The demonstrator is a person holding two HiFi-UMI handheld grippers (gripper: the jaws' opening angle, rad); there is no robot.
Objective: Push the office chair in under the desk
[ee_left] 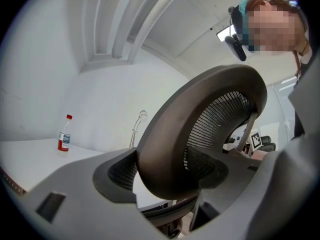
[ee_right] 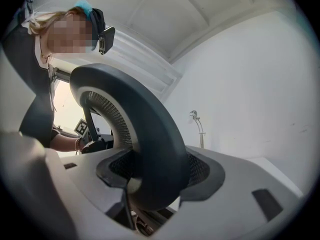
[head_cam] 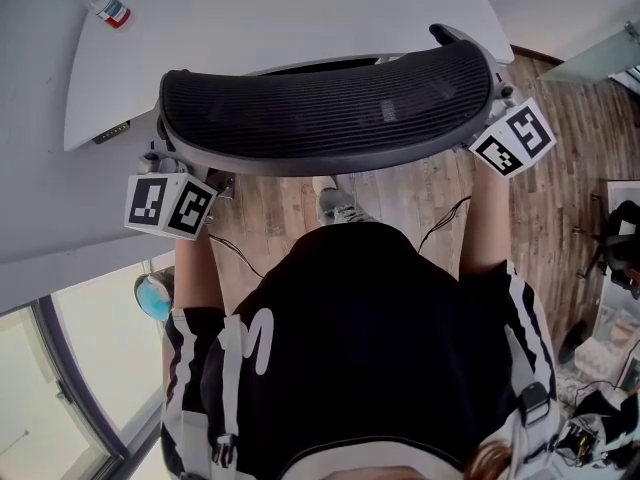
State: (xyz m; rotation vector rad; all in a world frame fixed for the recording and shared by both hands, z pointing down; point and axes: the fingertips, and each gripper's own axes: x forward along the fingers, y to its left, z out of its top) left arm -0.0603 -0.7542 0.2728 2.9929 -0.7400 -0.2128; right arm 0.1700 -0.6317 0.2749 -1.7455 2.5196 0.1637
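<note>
Against the curved edge of the white desk [head_cam: 280, 18] stood the office chair [head_cam: 250, 153], its dark ribbed backrest [head_cam: 330, 108] turned toward the person [head_cam: 370, 348] and spanning the space between both outstretched arms in the head view. Whether the seat was already beneath the desktop could not be made out, as the backrest hid it.

At the backrest's left end was the left gripper [head_cam: 165, 158], with its marker cube just below the rim. Its own view showed the jaws spread wide, with the thick grey rim of the backrest filling the gap between them and both dark pads pressed on it.

At the opposite end, the right gripper [head_cam: 497, 103] gripped the chair the same way. Its view showed the rounded rim standing upright between widely parted jaws, held by a pad on either side. The two grippers were level with each other and well apart, one at each side of the backrest.

A small bottle [head_cam: 104, 5] with a red cap stood upright on the desk, far from the chair, beyond the left gripper. Wooden floor [head_cam: 420, 193] showed between the chair and the person.
</note>
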